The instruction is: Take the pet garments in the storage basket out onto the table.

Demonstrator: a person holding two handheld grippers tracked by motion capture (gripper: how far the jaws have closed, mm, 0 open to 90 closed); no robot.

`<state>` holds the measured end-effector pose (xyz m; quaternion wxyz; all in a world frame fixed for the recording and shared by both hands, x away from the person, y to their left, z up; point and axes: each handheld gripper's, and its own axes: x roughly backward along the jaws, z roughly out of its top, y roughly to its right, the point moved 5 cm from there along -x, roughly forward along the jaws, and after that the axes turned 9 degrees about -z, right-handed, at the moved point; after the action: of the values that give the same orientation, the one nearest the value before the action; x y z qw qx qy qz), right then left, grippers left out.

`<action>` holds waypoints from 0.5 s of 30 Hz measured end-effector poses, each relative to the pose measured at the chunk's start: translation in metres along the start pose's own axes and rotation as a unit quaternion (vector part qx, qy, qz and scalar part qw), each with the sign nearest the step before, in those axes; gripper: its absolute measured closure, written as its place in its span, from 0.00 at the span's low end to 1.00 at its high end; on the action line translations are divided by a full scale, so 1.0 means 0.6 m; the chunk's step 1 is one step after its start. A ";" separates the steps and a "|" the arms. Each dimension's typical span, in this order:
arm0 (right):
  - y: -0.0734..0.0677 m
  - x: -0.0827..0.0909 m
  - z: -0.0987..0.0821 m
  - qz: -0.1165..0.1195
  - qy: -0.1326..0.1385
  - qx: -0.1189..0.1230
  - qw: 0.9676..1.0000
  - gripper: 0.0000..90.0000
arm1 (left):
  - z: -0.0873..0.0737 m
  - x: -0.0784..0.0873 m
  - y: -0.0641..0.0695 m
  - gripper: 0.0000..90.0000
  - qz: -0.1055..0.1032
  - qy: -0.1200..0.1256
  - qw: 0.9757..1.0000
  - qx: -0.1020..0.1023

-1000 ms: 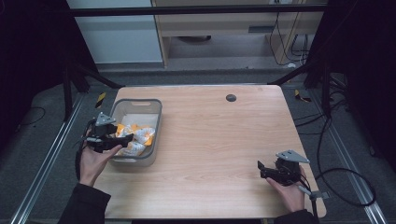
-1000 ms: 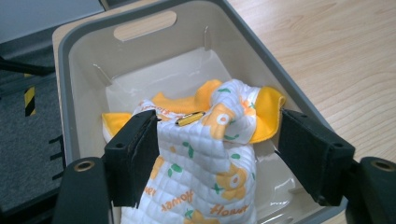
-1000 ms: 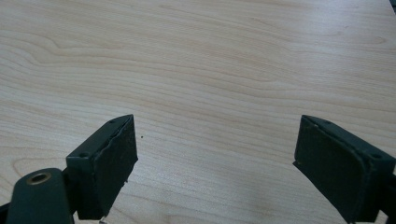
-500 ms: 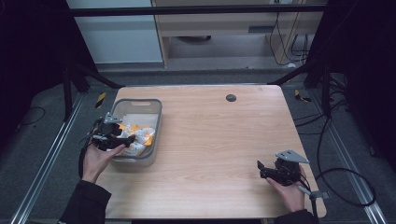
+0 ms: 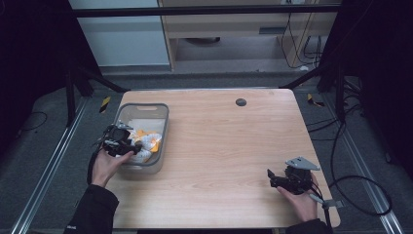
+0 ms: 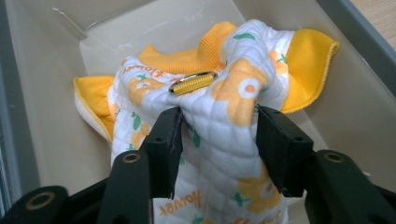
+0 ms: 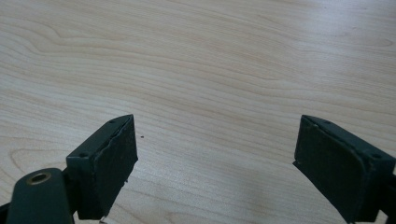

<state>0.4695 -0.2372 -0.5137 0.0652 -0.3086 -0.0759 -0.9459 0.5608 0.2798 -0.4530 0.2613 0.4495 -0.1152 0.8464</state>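
Quilted white-and-orange flowered cloth (image 6: 219, 116) bunched inside grey bin (image 5: 158, 117) at the table's (image 5: 219, 146) left edge. Left gripper (image 6: 217, 135) has both jaws pressed into a fold of the cloth, gripping it. Since a second ago this gripper has drawn back toward the bin's near-left rim. Right gripper (image 7: 215, 163) spread wide, empty, low over bare wood at near right. Dark round cap (image 5: 240, 102) sits well apart, far side.

Sleeves: I see dark sleeves (image 5: 92, 212) on both forearms.
Left gripper (image 6: 218, 140): black jaws, brass-ringed screw holes.
Right gripper (image 7: 217, 163): black, flat dark pads (image 7: 119, 151), grey three-cornered plate (image 5: 302, 163), trailing black cable (image 5: 363, 197).
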 end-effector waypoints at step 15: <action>-0.001 -0.003 -0.003 0.000 -0.011 0.008 1.000 0.14 | -0.004 -0.019 -0.016 0.89 -0.013 -0.041 0.999 0.033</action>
<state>0.4698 -0.2367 -0.5165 0.0669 -0.3185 -0.0843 -0.9418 0.5700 0.2849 -0.4642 0.2521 0.4938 -0.0917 0.8272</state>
